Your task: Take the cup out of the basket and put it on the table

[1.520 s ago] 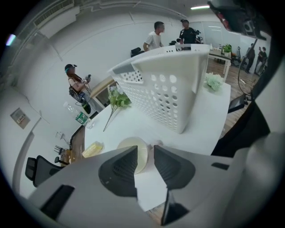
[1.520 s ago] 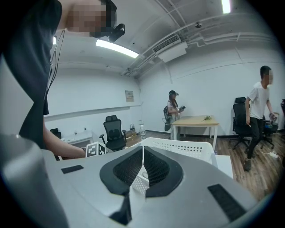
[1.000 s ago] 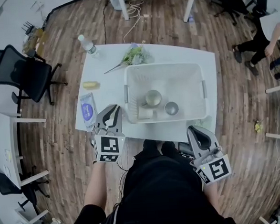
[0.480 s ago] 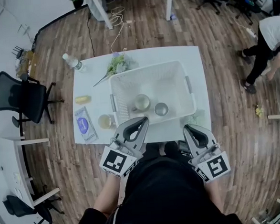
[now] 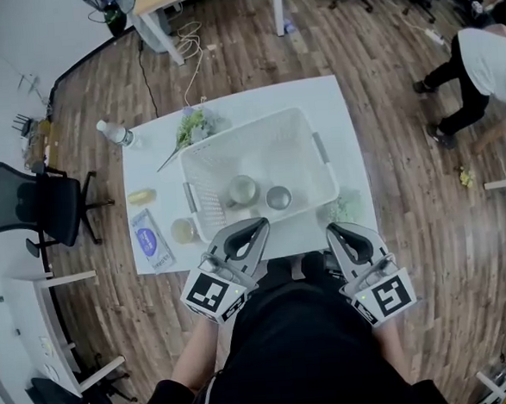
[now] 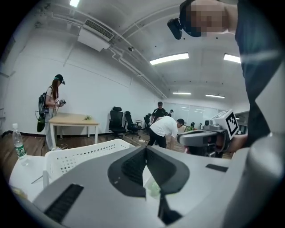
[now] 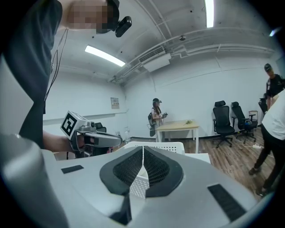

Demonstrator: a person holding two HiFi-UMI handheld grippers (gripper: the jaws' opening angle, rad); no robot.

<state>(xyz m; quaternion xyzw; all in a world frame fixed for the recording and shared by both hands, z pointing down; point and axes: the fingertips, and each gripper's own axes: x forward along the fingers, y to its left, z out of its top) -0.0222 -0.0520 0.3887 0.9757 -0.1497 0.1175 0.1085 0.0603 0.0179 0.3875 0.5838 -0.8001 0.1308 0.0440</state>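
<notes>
Head view shows the cup [image 5: 183, 231] upright on the table [image 5: 347, 164], outside the basket [image 5: 199, 192] and just beside its near left corner. At the table's near edge, close to the person's body, the left gripper [image 5: 259, 227] and the right gripper [image 5: 335, 232] both point toward the basket. In each gripper view the jaws are pressed together with nothing between them.

From the left gripper's tips the cup lies ahead and off to the left — near, but apart. From the right gripper it is well apart, on the far side of the left gripper. The left hand is therefore much the nearer. The cup's long axis is vertical, mouth up, so any fresh grip would probably come from the side or from above.

By this layout the cup looks already set where the task wants it. A pale round vessel [image 5: 242, 190] and a metal bowl [image 5: 278, 198] sit inside the basket — whether either counts as a cup I cannot tell.
</notes>
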